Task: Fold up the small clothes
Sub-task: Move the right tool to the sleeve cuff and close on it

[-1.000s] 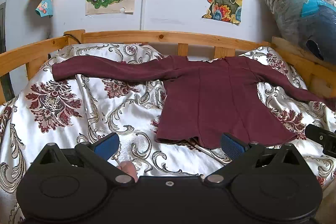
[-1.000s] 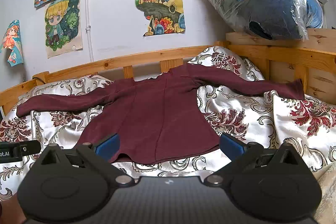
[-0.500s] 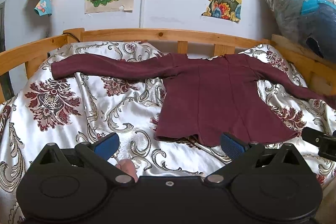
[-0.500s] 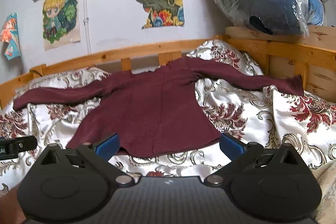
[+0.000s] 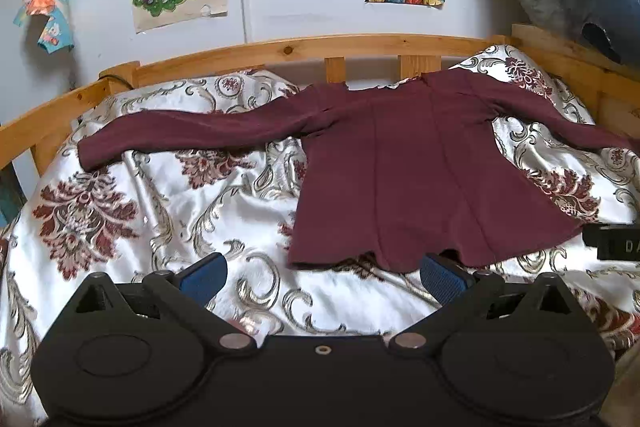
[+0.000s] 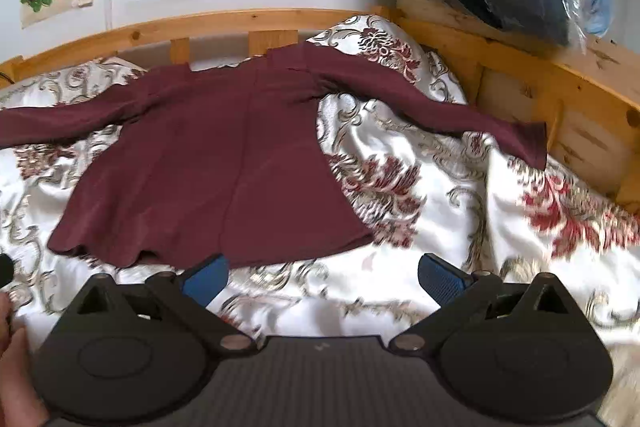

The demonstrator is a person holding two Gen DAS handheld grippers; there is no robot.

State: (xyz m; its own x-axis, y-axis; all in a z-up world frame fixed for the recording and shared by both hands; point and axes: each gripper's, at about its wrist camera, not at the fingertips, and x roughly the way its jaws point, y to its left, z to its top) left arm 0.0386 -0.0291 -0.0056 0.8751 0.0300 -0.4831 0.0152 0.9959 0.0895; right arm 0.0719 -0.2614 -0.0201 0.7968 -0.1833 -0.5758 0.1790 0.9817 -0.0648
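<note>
Approach step, no fold yet made: the top lies flat on the bed, sleeves spread. Left gripper, jaws wide apart, hovers empty at the hem's left corner; right gripper, likewise wide and empty, near its right corner. Next, probably: close on the hem.

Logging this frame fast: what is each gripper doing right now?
Left gripper: open, empty, just short of the shirt hem.
Right gripper: open, empty, at the hem's right end.
</note>
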